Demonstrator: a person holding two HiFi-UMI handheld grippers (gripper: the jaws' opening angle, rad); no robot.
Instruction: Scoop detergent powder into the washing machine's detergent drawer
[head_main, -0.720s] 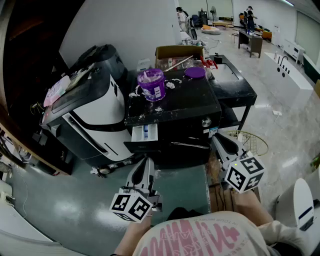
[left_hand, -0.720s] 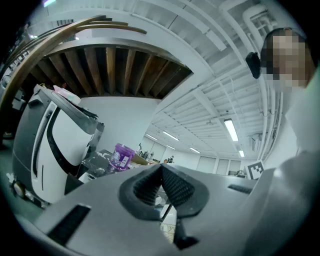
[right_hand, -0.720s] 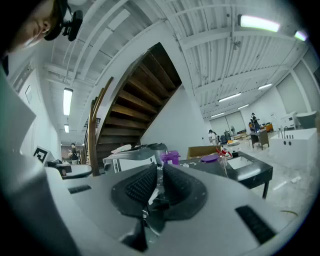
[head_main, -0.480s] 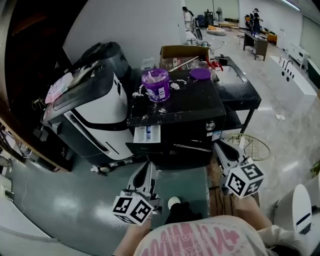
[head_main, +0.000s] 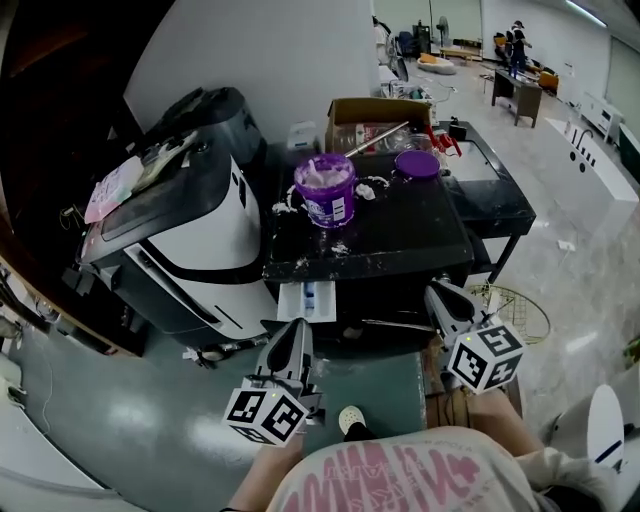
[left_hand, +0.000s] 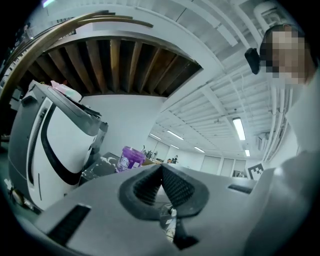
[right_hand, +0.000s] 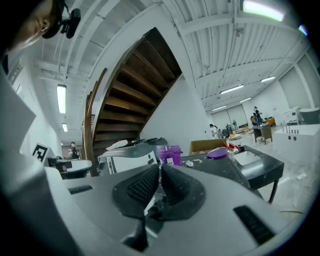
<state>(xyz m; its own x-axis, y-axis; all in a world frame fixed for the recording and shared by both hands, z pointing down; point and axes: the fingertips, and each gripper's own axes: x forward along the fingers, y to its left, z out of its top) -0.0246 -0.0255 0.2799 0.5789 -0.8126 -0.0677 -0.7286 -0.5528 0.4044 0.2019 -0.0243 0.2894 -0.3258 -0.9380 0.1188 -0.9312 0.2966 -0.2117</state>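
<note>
Washing machine (head_main: 400, 235) closer in head view than moment ago; approach underway; purple detergent tub (head_main: 326, 190) on top, drawer (head_main: 307, 299) pulled out below; left gripper (head_main: 298, 330), right gripper (head_main: 438, 293) both closed, empty, short of machine

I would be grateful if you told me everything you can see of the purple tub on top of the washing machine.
The purple tub is a round plastic pot standing upright on the black top of the washing machine, toward its back left corner. It is open, with whitish contents showing at the rim; its flat purple lid lies apart, further right. A white label faces forward. White clumps lie scattered on the top around its base.
</note>
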